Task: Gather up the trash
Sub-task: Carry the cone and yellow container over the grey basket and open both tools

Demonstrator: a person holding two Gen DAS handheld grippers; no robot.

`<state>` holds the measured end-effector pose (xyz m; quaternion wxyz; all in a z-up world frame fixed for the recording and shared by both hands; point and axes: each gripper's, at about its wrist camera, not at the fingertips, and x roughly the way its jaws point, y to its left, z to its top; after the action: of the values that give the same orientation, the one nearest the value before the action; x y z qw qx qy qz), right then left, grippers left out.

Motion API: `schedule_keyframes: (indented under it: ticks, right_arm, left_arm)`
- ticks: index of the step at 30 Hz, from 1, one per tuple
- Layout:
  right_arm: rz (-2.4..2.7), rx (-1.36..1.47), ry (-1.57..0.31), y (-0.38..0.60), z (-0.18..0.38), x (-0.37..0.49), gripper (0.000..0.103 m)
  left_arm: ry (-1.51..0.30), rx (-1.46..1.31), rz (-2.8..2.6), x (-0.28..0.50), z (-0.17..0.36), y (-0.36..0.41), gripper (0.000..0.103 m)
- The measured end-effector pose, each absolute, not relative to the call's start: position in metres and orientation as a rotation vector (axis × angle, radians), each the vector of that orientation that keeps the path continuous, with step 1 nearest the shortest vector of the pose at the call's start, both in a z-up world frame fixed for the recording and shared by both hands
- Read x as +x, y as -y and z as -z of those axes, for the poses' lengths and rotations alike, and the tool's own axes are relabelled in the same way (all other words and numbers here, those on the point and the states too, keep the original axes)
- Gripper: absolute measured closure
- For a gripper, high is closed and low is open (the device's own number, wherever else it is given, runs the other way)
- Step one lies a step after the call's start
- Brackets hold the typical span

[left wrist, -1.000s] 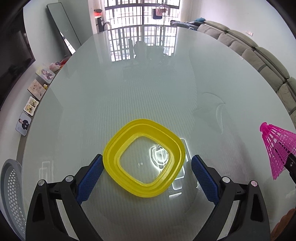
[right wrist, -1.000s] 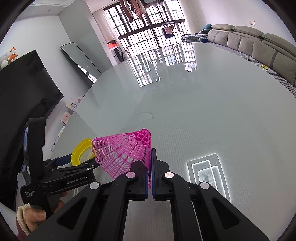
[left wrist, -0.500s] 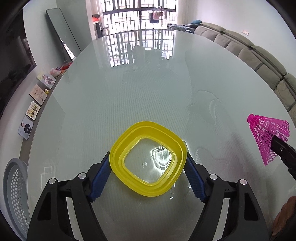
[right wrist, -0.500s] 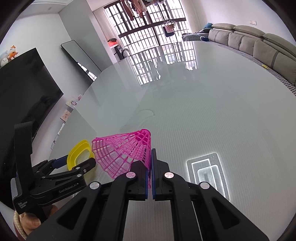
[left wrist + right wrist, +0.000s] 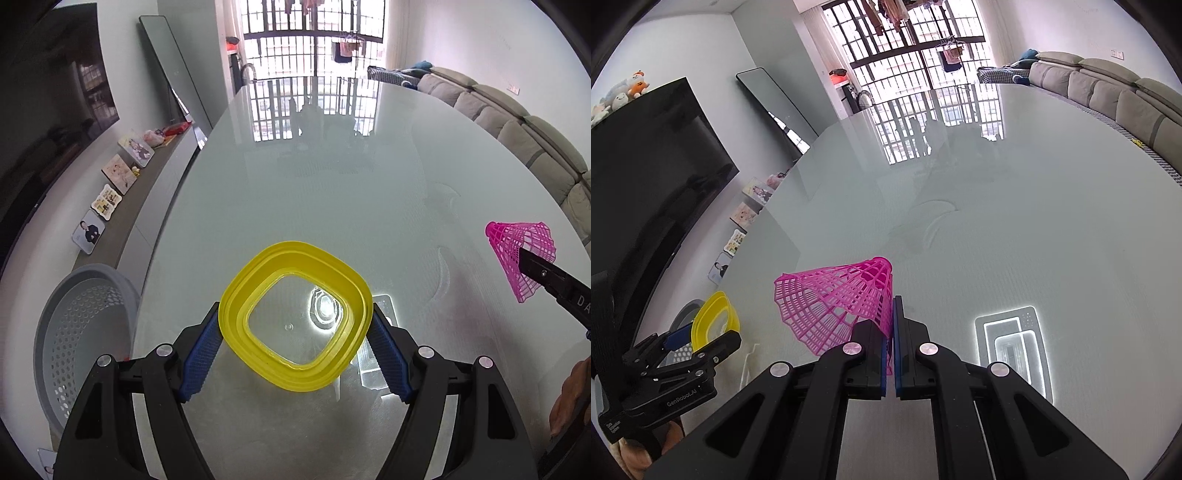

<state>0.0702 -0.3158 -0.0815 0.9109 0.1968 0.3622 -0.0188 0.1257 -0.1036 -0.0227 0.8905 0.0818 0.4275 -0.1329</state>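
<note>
My left gripper (image 5: 295,354) is shut on a yellow plastic lid (image 5: 295,315) with a clear middle and holds it above the glass table (image 5: 332,184). The lid also shows in the right wrist view (image 5: 714,319), at the far left. My right gripper (image 5: 891,325) is shut on the skirt of a pink plastic shuttlecock (image 5: 834,299) and holds it above the table. The shuttlecock shows at the right edge of the left wrist view (image 5: 521,254). A grey perforated basket (image 5: 77,332) stands off the table's left edge, below the left gripper.
A low shelf (image 5: 147,184) with picture frames runs along the left wall under a dark TV (image 5: 646,166). A grey sofa (image 5: 517,136) lines the right side. A ceiling light reflects in the glass (image 5: 1012,339).
My left gripper has closed on the yellow lid, lifted it and swung left, bringing the grey basket into view. My right gripper still holds the shuttlecock and has shifted slightly.
</note>
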Motion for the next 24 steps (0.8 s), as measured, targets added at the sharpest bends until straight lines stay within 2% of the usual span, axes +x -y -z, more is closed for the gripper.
schedule_keyframes:
  ticks: [24]
  right_arm:
    - [-0.218, 0.207, -0.782, 0.095, 0.052, 0.117, 0.100]
  left_arm:
    - [-0.845, 0.045, 0.077, 0.102, 0.021, -0.075, 0.029]
